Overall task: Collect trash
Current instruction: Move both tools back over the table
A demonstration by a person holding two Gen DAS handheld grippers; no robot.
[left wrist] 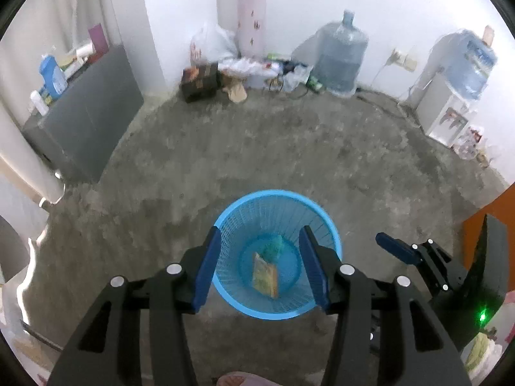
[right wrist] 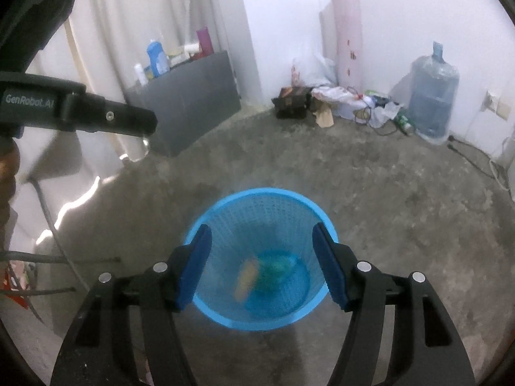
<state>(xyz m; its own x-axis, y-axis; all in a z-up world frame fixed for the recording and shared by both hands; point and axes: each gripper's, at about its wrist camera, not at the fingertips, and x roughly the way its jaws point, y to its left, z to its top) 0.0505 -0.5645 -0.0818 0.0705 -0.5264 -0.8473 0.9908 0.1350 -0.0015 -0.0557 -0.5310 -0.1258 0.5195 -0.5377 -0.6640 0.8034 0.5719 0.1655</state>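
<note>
A blue mesh basket stands on the concrete floor, and both grippers hang over its mouth. On its bottom lie a yellow-orange packet and a crumpled green wrapper. My left gripper is open, its blue pads apart with nothing between them. The right wrist view shows the same basket, with the packet and the green wrapper blurred inside. My right gripper is open and holds nothing. One of its blue fingers shows at the right of the left wrist view.
A dark grey cabinet with bottles stands at the left. Bags, a box and cables are piled at the back wall beside a large water jug. A water dispenser is at the right. A slippered foot is just below the basket.
</note>
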